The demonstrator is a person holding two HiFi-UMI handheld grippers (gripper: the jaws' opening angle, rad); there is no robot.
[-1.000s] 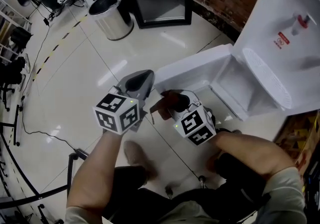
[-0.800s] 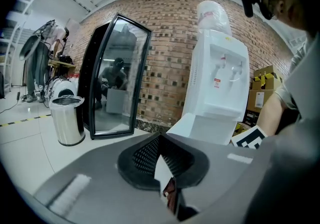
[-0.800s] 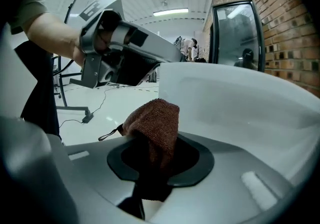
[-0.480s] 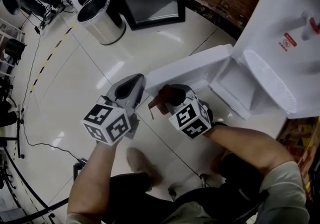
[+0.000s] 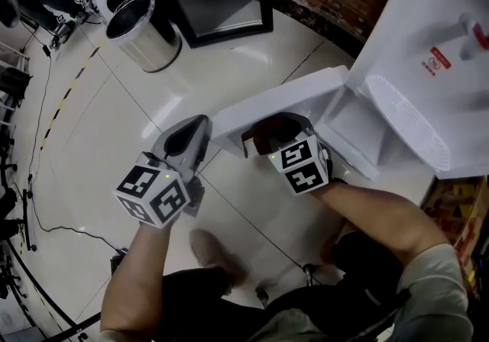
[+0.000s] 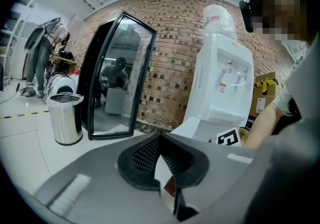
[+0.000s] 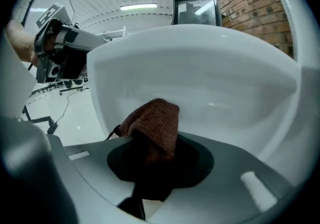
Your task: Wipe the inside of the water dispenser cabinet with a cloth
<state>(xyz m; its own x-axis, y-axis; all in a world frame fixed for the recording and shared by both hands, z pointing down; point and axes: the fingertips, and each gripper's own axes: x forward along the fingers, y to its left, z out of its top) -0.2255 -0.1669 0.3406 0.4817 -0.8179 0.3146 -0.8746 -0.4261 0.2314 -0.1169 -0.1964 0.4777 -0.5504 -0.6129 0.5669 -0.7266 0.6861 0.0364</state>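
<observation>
Brown cloth (image 7: 157, 118) sits pinched in the right gripper (image 7: 152, 153), right by the inside of the open white cabinet door (image 7: 210, 78). It looks soft and light, so grip its bunched middle. The left gripper (image 6: 161, 140) is closed with nothing in it.
</observation>
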